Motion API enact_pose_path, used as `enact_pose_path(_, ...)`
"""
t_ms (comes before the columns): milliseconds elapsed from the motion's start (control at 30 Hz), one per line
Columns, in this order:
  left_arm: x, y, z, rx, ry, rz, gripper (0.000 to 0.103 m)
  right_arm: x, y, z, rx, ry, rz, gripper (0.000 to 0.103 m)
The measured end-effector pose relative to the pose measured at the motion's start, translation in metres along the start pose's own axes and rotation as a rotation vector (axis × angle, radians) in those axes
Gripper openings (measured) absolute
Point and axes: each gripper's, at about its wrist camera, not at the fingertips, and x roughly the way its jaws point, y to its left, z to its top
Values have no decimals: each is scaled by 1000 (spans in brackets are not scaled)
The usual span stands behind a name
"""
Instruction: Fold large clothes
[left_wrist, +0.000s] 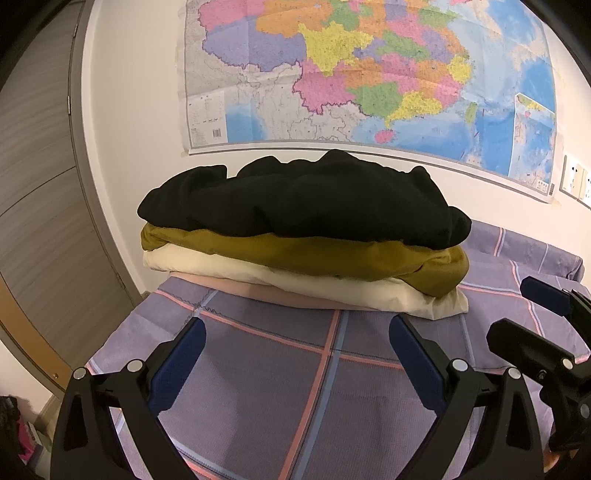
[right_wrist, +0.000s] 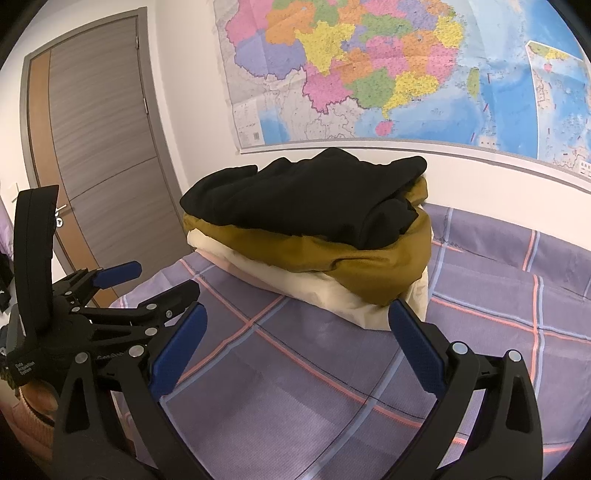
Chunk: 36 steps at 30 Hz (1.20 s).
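1. Nearest the lens in the left wrist view: left gripper (left_wrist: 297, 349), blue-padded fingers (left_wrist: 181, 365) spread wide, nothing between them, only bedsheet (left_wrist: 258, 387) showing in the gap.
2. Same in the right wrist view: right gripper (right_wrist: 295, 345) spread wide and empty, blue pads (right_wrist: 417, 349) over the purple plaid sheet.
3. Right gripper also seen at the right edge of the left wrist view (left_wrist: 543, 317), beside the left one; gape hard to judge from that angle.
4. Left gripper seen at the left edge of the right wrist view (right_wrist: 155, 282), fingers apart, body lettered in small print, fingertips of a hand (right_wrist: 40, 397) below it.
5. Stack of folded clothes (left_wrist: 303, 236) ahead of both grippers, on the bed toward the wall, apart from the left fingertips; the right gripper's right pad overlaps the stack's near corner in its own view, contact not clear.
6. Stack order, top down: black garment (left_wrist: 303, 199), rumpled; mustard garment (left_wrist: 314, 254); cream garment (left_wrist: 295, 280); thin pink layer (left_wrist: 258, 291) at the bottom, on the sheet.
7. Black garment sits slightly askew, overhanging the mustard one on the near side.
8. Behind: coloured wall map (left_wrist: 369, 74) above the stack; grey wood-grain door (right_wrist: 99, 147) to the left.
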Motion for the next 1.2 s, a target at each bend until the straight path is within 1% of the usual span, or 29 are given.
enact_pose_path(833,2,-1,-2,3,7,-2,96,2,-2,-4,9,9,7,97)
enact_pose_path(1067,3,-1,-2,-2,6,9,96,3,-3,-5,11,13,13,97)
enact_pose_path(1200,2,-3,-2,7,-13,11,96,3,-3,-6,16,14,14,97)
